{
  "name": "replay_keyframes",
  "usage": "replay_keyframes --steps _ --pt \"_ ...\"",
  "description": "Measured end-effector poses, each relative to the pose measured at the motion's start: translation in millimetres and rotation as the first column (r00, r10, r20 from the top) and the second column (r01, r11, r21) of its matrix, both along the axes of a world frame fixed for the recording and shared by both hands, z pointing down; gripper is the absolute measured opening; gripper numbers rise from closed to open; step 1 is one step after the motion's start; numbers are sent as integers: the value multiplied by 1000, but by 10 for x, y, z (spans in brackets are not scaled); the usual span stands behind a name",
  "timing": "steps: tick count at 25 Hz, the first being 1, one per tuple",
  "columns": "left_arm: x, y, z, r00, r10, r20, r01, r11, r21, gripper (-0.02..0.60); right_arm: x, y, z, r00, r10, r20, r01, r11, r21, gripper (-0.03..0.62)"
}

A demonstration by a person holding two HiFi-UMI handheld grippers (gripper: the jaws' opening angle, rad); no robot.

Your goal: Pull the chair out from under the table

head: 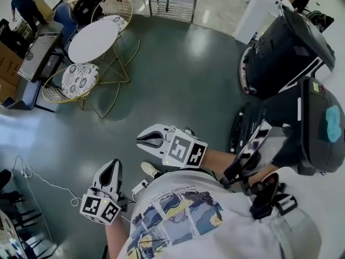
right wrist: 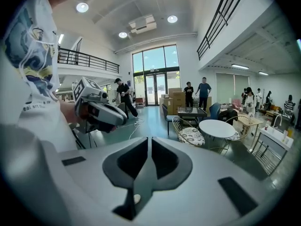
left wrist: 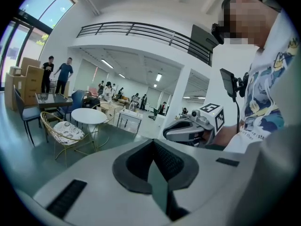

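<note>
A gold wire chair with a patterned cushion (head: 75,82) (left wrist: 66,132) (right wrist: 192,135) stands tucked against a round white table (head: 92,39) (left wrist: 88,116) (right wrist: 218,127) at the far left of the room. A second wire chair (head: 116,12) stands on the table's far side. My left gripper (head: 113,165) (left wrist: 154,147) is shut and holds nothing, close to the person's body. My right gripper (head: 141,140) (right wrist: 149,145) is also shut and empty, just to its right. Both are several steps of green floor away from the chair.
A large black machine (head: 285,47) stands at the right. A dark desk (head: 40,53) and a blue chair (head: 64,15) sit left of the table. A white cable (head: 43,182) trails across the floor at lower left. A metal rack (head: 172,4) and people stand at the back.
</note>
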State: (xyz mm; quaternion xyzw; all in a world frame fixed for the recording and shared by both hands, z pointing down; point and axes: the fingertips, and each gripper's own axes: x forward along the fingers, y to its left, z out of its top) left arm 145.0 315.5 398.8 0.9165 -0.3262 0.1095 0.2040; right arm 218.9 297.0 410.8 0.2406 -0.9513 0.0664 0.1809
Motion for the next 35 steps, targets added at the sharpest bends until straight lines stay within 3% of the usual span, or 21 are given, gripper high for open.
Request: replay_keyframes --steps 7,13,17,24,28,35 --pt "-834 -366 -6 999 22 25 -23 1000 21 9 -793 -417 -127 1000 26 -8 -26 1000 16 22" --pt "-1468 -652 45 999 -10 30 10 1000 9 9 -1387 -725 -161 1000 4 -25 -4 1000 12 96" --pt "-1580 -928 110 998 -56 9 57 998 -7 11 -1440 -979 -150 999 -6 -44 7 1000 4 114" --pt "-2093 -1997 221 987 -161 17 161 986 -39 12 -1814 -2056 -83 999 -23 -37 22 999 -28 130" --pt "-2184 -2670 276 970 -232 69 236 970 -58 26 -1822 -2746 -134 999 -46 -3 46 999 -16 132" --pt "-2364 -3875 415 935 -335 114 346 932 -106 112 -1620 -3739 -143 999 -53 5 53 999 -1 133"
